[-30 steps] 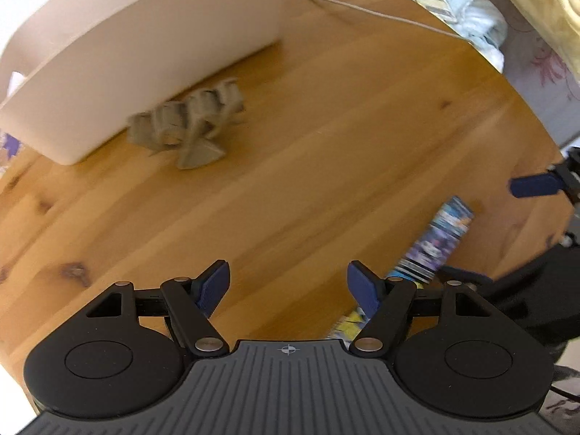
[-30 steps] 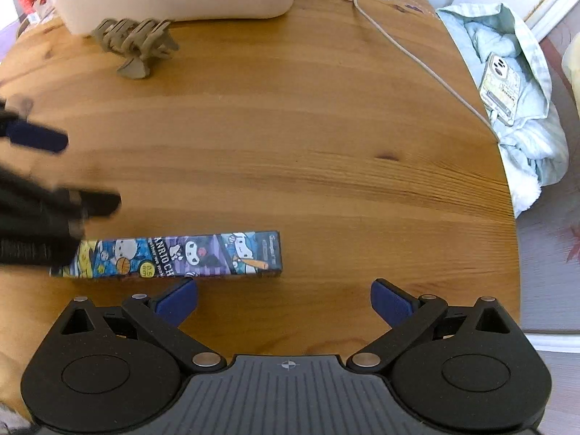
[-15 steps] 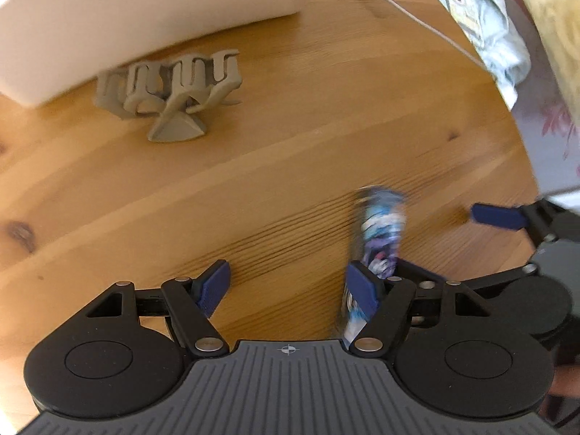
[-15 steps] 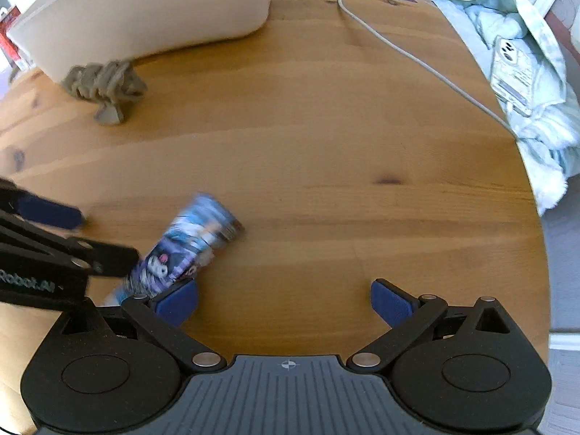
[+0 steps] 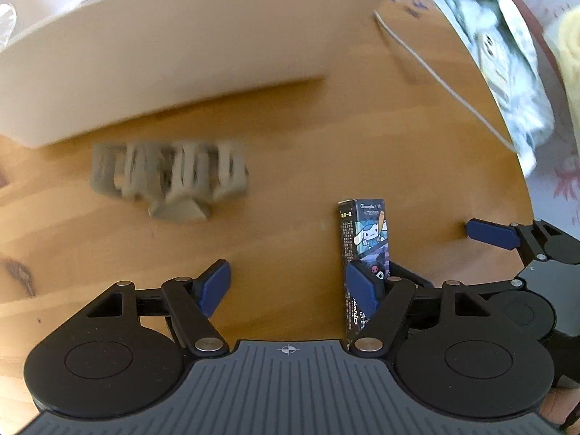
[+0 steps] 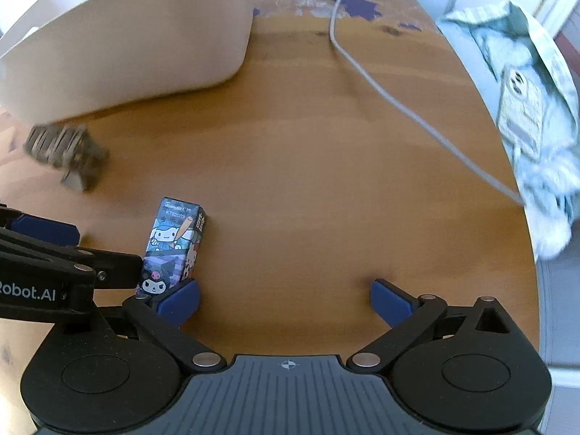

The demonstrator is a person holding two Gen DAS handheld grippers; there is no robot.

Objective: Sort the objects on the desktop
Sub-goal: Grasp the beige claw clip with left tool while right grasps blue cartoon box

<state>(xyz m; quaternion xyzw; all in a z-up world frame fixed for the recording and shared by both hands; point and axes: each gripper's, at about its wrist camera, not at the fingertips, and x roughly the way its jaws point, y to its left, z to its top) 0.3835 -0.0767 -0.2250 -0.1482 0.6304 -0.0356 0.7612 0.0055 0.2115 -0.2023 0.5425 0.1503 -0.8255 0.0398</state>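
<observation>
On the counter (image 6: pixel 308 188) there are 2 loose things to sort: 1 printed box (image 6: pixel 170 243) and 1 grey claw hair clip (image 5: pixel 170 177). There is also 1 white bin (image 5: pixel 163 69), 1 pale cable (image 6: pixel 398 105), and 1 bundle of pale green cloth (image 6: pixel 536 101) lying off the counter's right edge.

The left hand-held gripper (image 5: pixel 290 286) and the right hand-held gripper (image 6: pixel 282 301) both stand wide open, 2 blue pads each, with nothing pressed between them. The box sits in the gap between the 2 tools: just outside the left tool's right pad and just outside the right tool's left pad, seemingly touching both, though contact is hard to confirm.

1 second ago the box lay flat and crosswise in front of the right tool; now it points lengthwise away from the cameras, towards the bin. The clip and bin loom larger in the left view than before, and the clip is blurred.

The counter is smooth varnished pine with knots and a rounded edge. The box is a long, slim cardboard carton with glossy cartoon printing. The clip is matte plastic with interlocking curved teeth. The bin has smooth walls and rounded corners.
</observation>
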